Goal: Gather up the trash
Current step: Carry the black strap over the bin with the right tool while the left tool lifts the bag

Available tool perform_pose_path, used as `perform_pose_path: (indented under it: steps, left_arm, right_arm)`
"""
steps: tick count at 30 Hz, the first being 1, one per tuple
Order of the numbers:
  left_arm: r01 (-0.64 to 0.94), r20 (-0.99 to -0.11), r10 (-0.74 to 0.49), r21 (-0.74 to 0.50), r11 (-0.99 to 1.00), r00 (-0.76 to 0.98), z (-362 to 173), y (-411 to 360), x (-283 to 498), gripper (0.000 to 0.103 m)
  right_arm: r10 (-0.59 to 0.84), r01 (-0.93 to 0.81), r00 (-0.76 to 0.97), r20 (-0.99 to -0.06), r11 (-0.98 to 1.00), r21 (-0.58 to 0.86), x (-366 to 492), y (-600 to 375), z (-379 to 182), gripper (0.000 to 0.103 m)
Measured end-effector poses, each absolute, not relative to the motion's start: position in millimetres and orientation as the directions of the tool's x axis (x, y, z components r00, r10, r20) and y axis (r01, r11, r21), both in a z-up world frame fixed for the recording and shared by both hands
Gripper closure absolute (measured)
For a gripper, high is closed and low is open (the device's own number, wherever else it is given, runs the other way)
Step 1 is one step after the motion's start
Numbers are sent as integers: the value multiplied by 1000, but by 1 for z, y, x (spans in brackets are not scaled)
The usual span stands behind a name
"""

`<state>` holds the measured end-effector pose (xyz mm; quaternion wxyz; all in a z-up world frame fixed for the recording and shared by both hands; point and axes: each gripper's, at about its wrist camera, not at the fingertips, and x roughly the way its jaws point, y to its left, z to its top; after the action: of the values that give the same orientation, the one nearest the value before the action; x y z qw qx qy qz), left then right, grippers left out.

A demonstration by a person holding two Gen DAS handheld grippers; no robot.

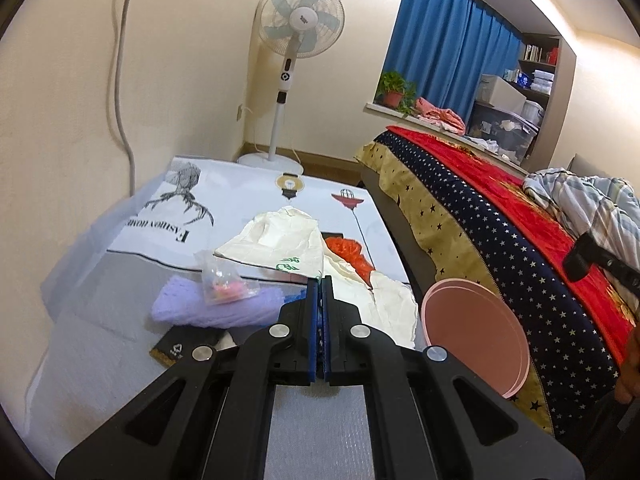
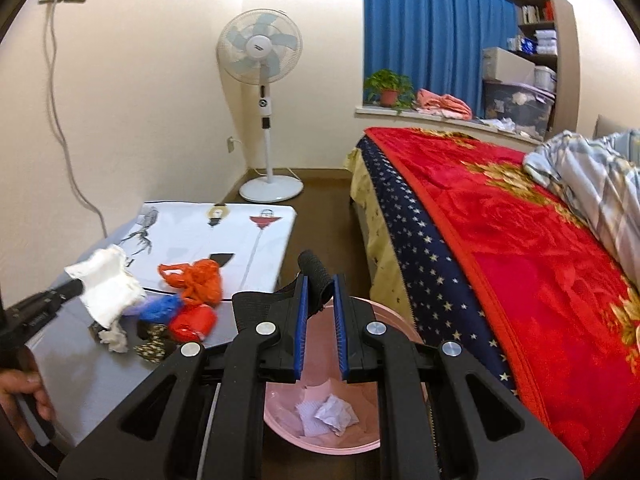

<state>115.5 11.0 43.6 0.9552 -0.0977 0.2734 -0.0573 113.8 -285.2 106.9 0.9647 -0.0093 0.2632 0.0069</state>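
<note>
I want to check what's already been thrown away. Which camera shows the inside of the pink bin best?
The right wrist view: it looks down into the pink bin, showing crumpled paper at the bottom. The left wrist view shows only the bin's rim beside the bed, nothing inside.

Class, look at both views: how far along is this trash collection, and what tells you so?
Done: crumpled paper already lies in the pink bin. In hand: the right tool grips a black strap above the bin; the left tool is shut on a white bag. Left: the orange bag, blue bag and red wad on the table.
</note>
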Motion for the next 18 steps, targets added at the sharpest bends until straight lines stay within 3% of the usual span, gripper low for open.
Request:
perform_pose_path:
  steps: [18]
  left_arm:
    - [106,-496,-185,-183,977,849,49,-15,125,101]
  right_arm:
    - [-41,44,864,-502,999,-7,125,-296,85,90]
